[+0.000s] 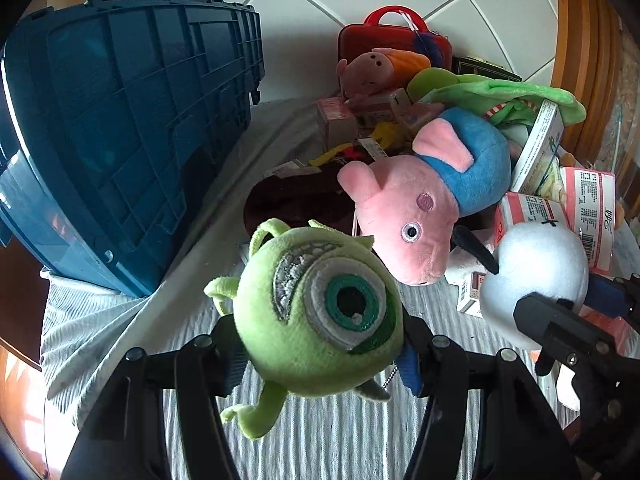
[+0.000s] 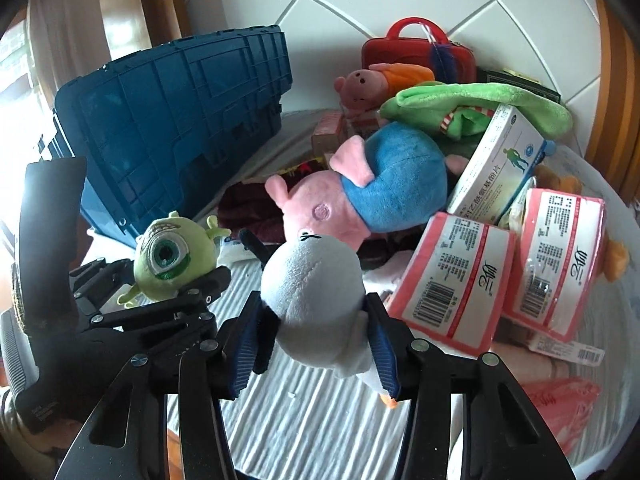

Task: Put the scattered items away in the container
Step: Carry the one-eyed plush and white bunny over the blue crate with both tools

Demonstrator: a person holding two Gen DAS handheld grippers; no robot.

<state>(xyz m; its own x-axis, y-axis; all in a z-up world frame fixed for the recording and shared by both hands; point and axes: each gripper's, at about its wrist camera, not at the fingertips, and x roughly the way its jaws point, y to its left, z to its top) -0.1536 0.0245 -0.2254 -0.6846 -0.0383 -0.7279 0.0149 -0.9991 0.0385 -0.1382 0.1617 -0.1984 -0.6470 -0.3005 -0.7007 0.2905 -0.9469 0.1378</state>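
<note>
The green one-eyed monster plush [image 1: 316,312] sits between the two fingers of the left gripper [image 1: 320,348], which clench it from both sides; its small arms and legs hang free, and it is lifted above the striped grey cloth [image 1: 320,440]. Just beside it, on the right, the white round plush [image 2: 312,284] is grasped in the same way by the right gripper [image 2: 316,344], whose blue pads [image 2: 382,352] press into its soft body. A black stick part pokes out from its top.

Behind the two held toys lies the pile of scattered things. The pink pig plush with a blue shirt [image 1: 424,196] lies on its side near the middle, on a dark brown cloth [image 1: 296,200]. To the right of it there are two pink packs with barcodes [image 2: 452,280], leaning one beside the other, and a white medicine box [image 2: 496,160] standing tilted above them. A green plush cloth [image 2: 480,100] lies over the top of the pile, and further back a smaller pink pig plush in orange [image 2: 372,80] rests in front of a red case with a handle [image 2: 416,46].

The blue plastic crate [image 1: 132,128] stands at the left, tilted, with its ribbed outside wall facing the cameras. It touches the striped cloth at its lower edge. Both held toys are outside of it.
</note>
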